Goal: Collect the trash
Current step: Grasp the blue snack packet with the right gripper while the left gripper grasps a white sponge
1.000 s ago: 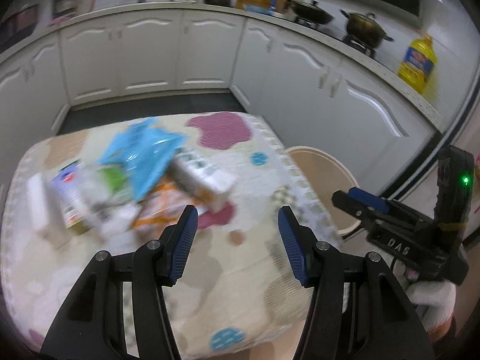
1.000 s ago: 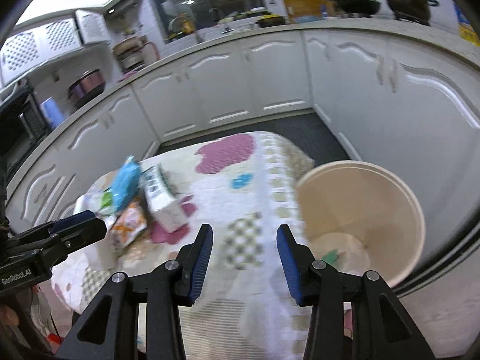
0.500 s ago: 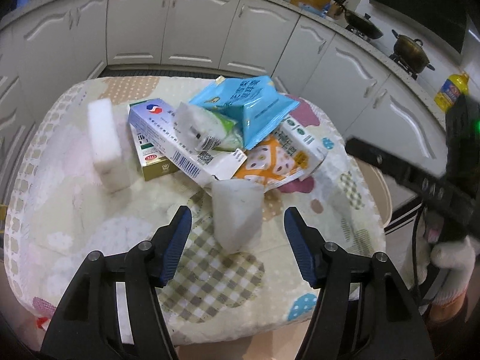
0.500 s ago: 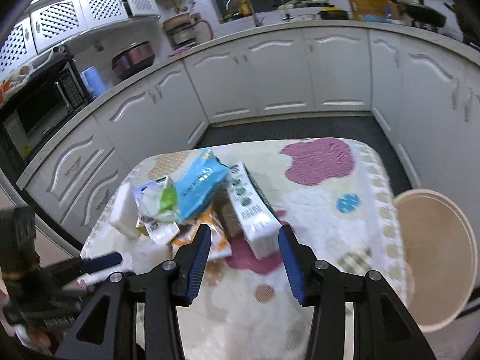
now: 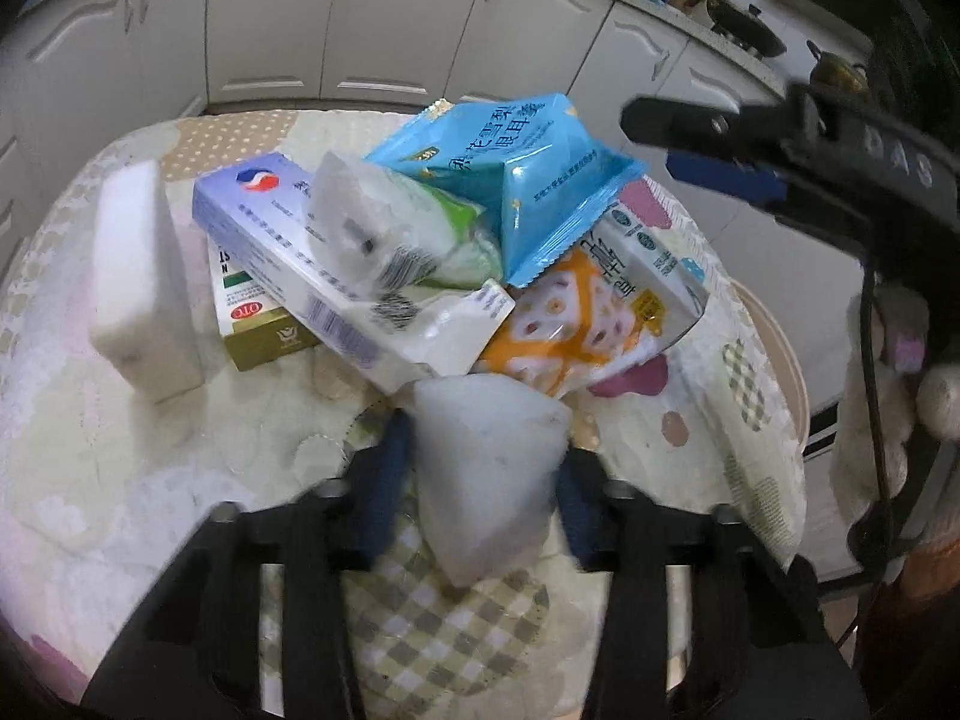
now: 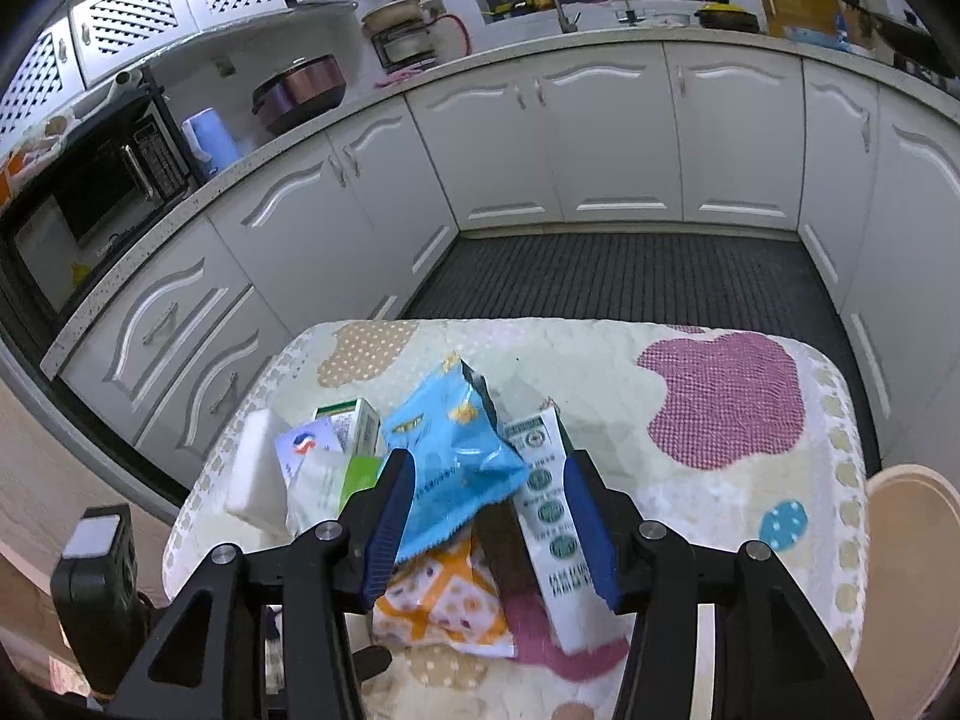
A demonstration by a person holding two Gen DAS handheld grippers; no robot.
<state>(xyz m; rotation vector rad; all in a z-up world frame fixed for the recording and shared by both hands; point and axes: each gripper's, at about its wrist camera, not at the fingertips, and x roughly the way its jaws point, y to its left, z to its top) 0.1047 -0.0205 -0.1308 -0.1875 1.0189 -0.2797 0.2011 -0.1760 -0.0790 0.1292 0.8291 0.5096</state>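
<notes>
While both grippers tilt down over the littered tabletop [image 6: 600, 372], the scene reads so:

Left gripper [image 5: 480, 480]: angled steeply down at the near side of the tabletop; its fingers [image 5: 384, 480] are closing, with a crumpled white wrapper [image 5: 489, 462] between them and the blue pads at its two sides.

Right gripper [image 6: 489, 531]: pointing down over the heap from the other side; its fingers [image 6: 390, 522] are opening, apart and gripping nothing, with the blue packet [image 6: 456, 462] and a white carton [image 6: 552, 516] showing between them below.

Trash: heaped mid-tabletop. The blue packet lies on top, leaning on a green-and-white pouch [image 5: 414, 228]; under these a long white-and-blue box [image 5: 312, 264] crosses a gold-and-green box [image 5: 258, 324]; an orange patterned bag [image 5: 570, 330] lies beneath the packet and the carton.

Sponge: a white block [image 5: 141, 276] stands on edge, just beside the boxes, at the left of the heap.

Bin: a beige bin [image 6: 912, 570] stands off the right edge of the tabletop.

In the way: the heap lies just beyond the wrapper; the right gripper reaches in above the packet in the left view.

Around: white cabinets [image 6: 600, 138] and a dark floor mat [image 6: 630, 270].
</notes>
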